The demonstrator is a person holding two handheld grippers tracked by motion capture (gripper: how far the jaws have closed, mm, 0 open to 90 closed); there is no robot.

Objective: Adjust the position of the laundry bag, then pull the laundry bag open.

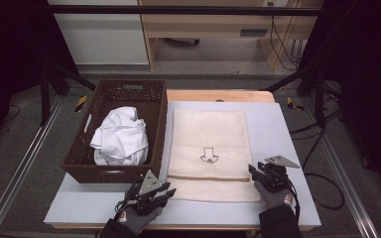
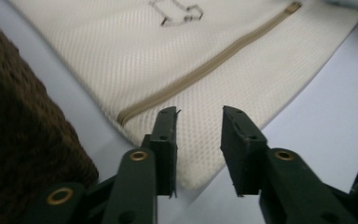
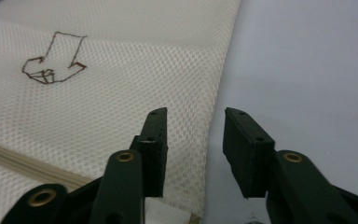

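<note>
Presently, I hold my left gripper point(image 1: 164, 191) at the near edge of the table point(image 1: 278, 129), just off the near left corner of the cream mesh laundry bag point(image 1: 211, 134). In the left gripper view, this gripper point(image 2: 199, 122) has its jaws parted to a moderate gap, with the bag's point(image 2: 135, 51) corner lying beneath and between them; neither pad presses on the fabric, and I note nothing gripped. My right gripper point(image 1: 254, 171) sits at the bag's right edge, toward the near right corner of the table. In the right gripper view, this gripper point(image 3: 195, 122) likewise shows its jaws standing apart, straddling the bag's point(image 3: 98, 107) side hem, one jaw over the mesh and the other over the bare tabletop point(image 3: 307, 60); the pads do not close on the cloth. The bag lies flat in the middle of the table, long side running away from me, with a tan zipper point(image 2: 205, 70) across its near end and a small dark arrow mark point(image 1: 209, 155) drawn at its centre. To the left of the bag, touching or just beside its left edge, stands a dark woven basket point(image 1: 104, 96) on the left part of the table. Inside it rests a crumpled white garment point(image 1: 120, 136), heaped against the basket's near half.
</note>
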